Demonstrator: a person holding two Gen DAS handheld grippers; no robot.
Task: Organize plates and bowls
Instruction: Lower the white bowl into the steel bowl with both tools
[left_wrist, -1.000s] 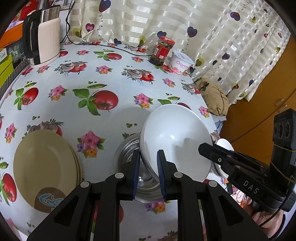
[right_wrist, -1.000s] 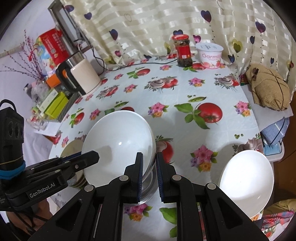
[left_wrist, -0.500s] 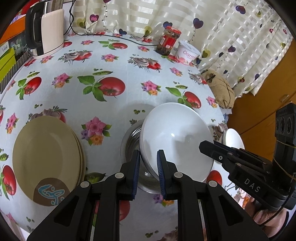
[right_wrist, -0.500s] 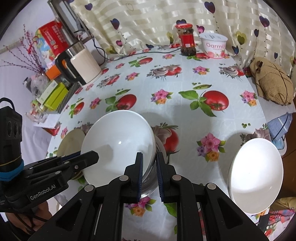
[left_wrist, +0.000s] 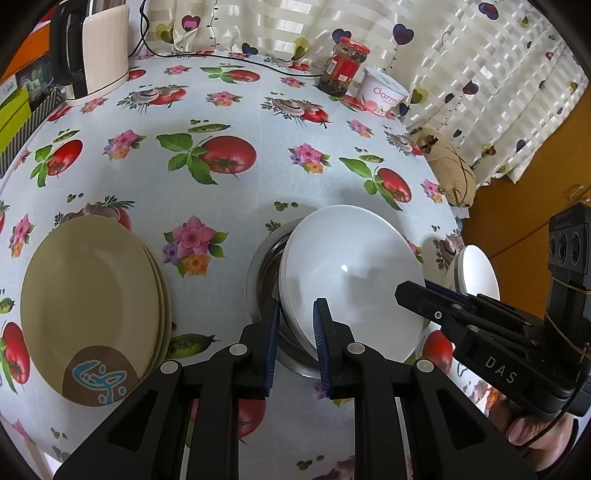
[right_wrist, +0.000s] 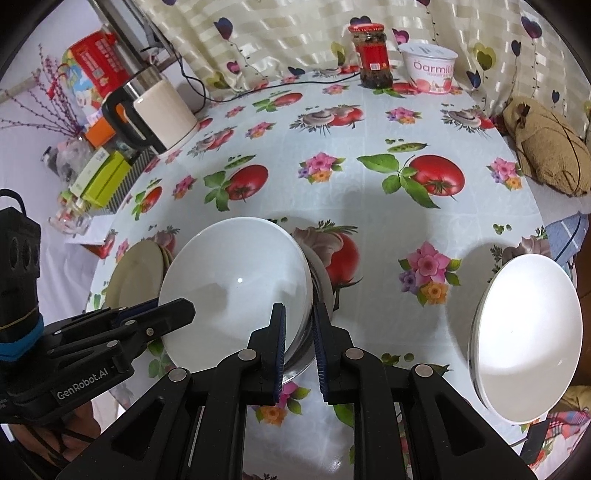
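Over steel bowl (left_wrist: 264, 266), mostly hidden: both tongs (left_wrist: 294, 325) (right_wrist: 298, 325) pinching white bowl (left_wrist: 351, 273) rim.

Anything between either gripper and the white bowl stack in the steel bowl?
Nothing visible. The left gripper and the right gripper each already have their fingers either side of the white bowl stack's rim, at opposite sides, and look closed on it. The stack sits tilted in the steel bowl.
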